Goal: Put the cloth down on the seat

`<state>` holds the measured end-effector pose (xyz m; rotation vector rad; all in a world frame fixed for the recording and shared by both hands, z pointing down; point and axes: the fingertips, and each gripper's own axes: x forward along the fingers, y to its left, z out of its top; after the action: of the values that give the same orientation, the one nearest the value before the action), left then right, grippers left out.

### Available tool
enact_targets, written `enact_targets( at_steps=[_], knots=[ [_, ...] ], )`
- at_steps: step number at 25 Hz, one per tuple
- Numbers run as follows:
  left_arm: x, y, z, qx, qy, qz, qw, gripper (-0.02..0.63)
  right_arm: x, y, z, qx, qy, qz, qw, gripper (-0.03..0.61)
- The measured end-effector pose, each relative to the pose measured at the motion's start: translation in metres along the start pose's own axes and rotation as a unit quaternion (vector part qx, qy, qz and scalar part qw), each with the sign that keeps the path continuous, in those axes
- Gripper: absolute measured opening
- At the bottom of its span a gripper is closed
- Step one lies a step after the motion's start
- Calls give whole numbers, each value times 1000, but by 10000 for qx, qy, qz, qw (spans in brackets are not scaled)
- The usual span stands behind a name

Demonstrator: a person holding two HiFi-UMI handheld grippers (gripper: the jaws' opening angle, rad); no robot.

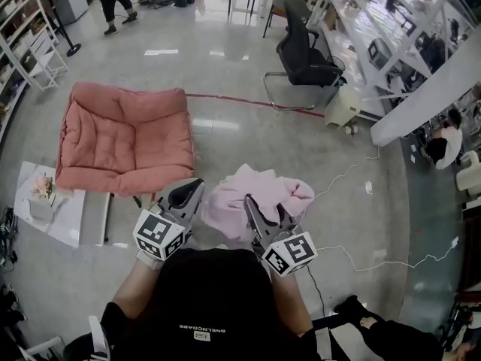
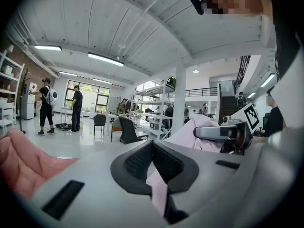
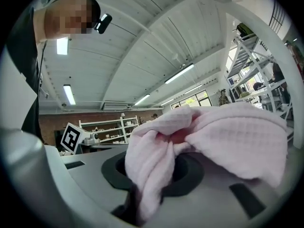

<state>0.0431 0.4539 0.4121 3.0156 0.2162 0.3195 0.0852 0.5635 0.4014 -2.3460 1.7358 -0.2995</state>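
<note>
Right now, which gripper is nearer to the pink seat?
Left. The left gripper is just off the seat's lower right corner in the head view; the right gripper is farther right, across the cloth both hold.

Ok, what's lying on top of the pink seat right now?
Nothing shows on the seat; its cushion is bare. The cloth is off to its right, pinched by the left gripper and the right gripper. The floor beneath the seat is covered.
</note>
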Motion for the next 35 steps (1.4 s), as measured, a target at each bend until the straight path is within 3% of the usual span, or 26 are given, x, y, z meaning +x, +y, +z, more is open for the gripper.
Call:
enact_targets(
  at_steps=[12, 27, 35],
  knots=[
    [16, 42, 6, -58, 17, -171, 9998, 15, 35, -19, 0, 331, 45, -336, 9989, 127],
    [51, 197, 27, -433, 32, -563, 9975, 15, 166, -35, 12, 621, 182, -978, 9931, 127],
    [35, 284, 50, -377, 120, -727, 9966, 15, 253, -12, 33, 684, 25, -1095, 9916, 127]
  ],
)
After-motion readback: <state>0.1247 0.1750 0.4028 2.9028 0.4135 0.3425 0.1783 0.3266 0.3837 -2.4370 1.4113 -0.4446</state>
